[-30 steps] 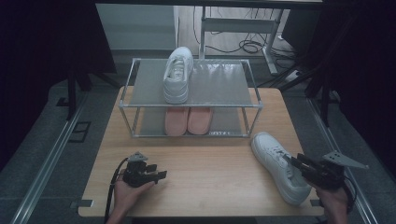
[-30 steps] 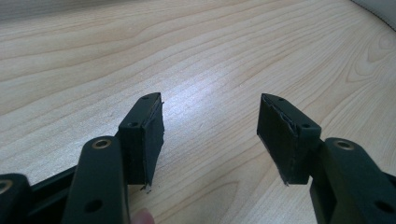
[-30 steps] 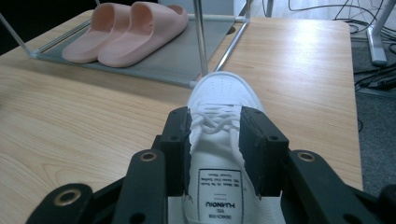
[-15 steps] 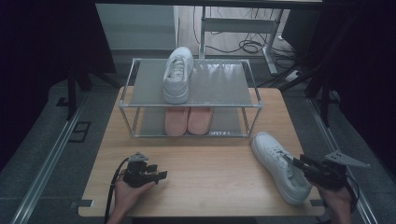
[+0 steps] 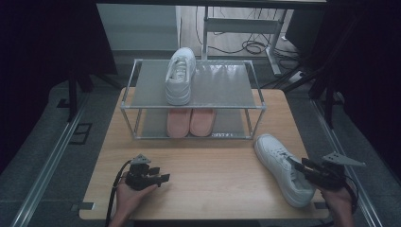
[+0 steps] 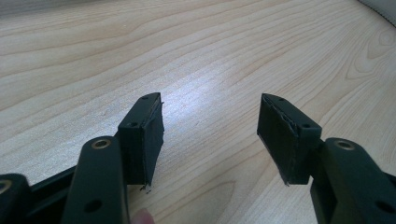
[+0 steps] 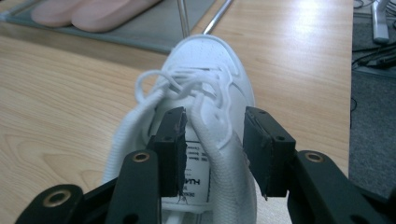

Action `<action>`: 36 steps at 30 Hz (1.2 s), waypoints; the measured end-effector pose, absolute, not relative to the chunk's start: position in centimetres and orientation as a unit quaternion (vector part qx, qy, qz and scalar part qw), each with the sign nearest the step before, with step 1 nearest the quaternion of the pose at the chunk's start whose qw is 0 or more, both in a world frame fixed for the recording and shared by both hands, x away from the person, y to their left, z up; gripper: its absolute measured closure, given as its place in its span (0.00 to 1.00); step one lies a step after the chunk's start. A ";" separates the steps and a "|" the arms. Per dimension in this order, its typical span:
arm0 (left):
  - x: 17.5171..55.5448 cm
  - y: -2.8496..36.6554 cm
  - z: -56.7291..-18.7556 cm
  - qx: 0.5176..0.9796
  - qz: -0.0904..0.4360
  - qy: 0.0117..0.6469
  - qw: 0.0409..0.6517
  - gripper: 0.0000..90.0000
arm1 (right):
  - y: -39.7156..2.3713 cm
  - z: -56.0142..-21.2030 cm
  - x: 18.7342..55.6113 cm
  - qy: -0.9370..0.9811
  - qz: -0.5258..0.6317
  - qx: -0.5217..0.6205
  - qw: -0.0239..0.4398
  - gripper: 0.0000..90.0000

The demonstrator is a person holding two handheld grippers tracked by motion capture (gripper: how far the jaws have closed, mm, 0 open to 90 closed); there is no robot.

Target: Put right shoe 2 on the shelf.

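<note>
Right claw (image 5: 295, 165), in the lower right of the high view, is sitting at the heel of the white sneaker (image 5: 272, 153), which is lying on the table (image 5: 213, 189) with its toe pointing toward the rack (image 5: 222, 85). I am judging that this sneaker is meant to join its mate (image 5: 179, 75) on the top shelf, where bare room is waiting to the right of that shoe. The pink slippers (image 5: 190, 122) are taking up the middle of the lower shelf. The left claw (image 5: 163, 178) is resting at the lower left, well apart from everything.

Through the left gripper view, the left claw (image 6: 210, 135) is standing released, with bare wood between its jaws.

Through the right gripper view, the right claw (image 7: 215, 149) is straddling the sneaker's (image 7: 210, 60) collar wall, one pad inside the opening and one outside. Its jaws have just been opening, with that wall between them, and I am seeing a gap at the outer pad, so I am reading it as released. The table's right edge is running close beside the shoe, while the slippers (image 7: 88, 11) at the upper left are leaving room.
</note>
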State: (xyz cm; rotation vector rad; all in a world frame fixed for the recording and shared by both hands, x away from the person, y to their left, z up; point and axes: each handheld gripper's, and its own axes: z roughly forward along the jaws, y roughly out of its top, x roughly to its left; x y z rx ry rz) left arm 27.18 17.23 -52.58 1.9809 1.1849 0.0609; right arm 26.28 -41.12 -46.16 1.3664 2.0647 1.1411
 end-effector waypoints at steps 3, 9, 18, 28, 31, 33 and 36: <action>27.2 17.1 -52.6 0.785 0.023 0.470 0.404 0.46 | -40.9 -46.6 26.7 0.746 0.399 0.492 0.207 0.65; 27.2 17.1 -52.7 0.785 0.024 0.470 0.403 0.46 | -40.3 -47.3 27.8 0.754 0.368 0.499 0.218 0.72; 27.2 17.2 -52.6 0.785 0.023 0.469 0.403 0.46 | -40.5 -47.3 27.5 0.739 0.385 0.503 0.229 0.88; 27.2 17.3 -52.6 0.784 0.025 0.471 0.403 0.46 | -40.4 -47.0 27.1 0.725 0.416 0.502 0.224 0.90; 27.2 17.3 -52.6 0.785 0.025 0.469 0.404 0.46 | -40.2 -46.7 26.9 0.722 0.422 0.498 0.228 0.90; 27.2 17.3 -52.6 0.786 0.025 0.468 0.403 0.46 | -40.1 -46.3 26.6 0.717 0.432 0.496 0.228 0.90; 27.2 17.3 -52.6 0.785 0.025 0.469 0.404 0.46 | -40.0 -46.0 26.4 0.716 0.438 0.493 0.229 0.90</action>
